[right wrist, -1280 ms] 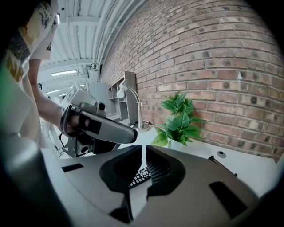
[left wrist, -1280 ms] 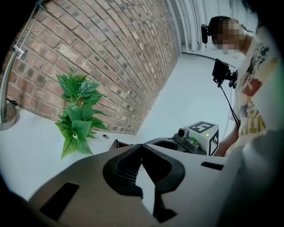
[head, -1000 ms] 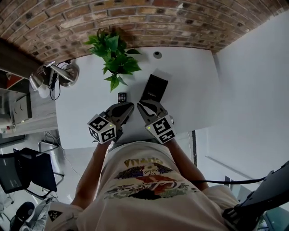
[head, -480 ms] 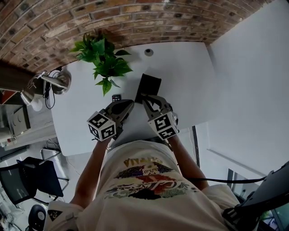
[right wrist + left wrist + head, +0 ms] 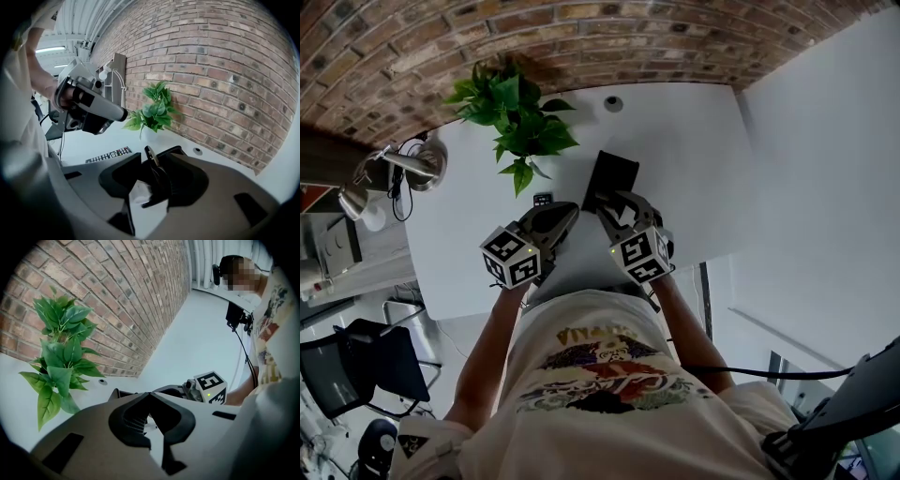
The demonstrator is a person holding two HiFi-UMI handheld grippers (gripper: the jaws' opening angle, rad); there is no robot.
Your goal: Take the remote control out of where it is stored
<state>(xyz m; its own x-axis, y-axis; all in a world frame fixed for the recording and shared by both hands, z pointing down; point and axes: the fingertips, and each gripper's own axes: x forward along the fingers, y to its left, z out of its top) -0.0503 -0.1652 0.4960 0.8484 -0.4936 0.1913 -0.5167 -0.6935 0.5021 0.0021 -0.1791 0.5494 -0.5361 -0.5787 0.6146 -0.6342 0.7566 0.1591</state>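
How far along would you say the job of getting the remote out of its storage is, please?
Looks done: the remote lies on the table beside the black case. In hand: the right gripper, jaws just opening, has the case's thin edge between them. The left gripper is shut and empty. Left: seemingly only to withdraw.

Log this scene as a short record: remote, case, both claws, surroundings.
remote: flat on the white table, outside and beside the black case
left claw: shut, empty, tip near the remote
right claw: jaws have just been opening; case's near edge between them, not pinched
backdrop: potted plant by brick wall
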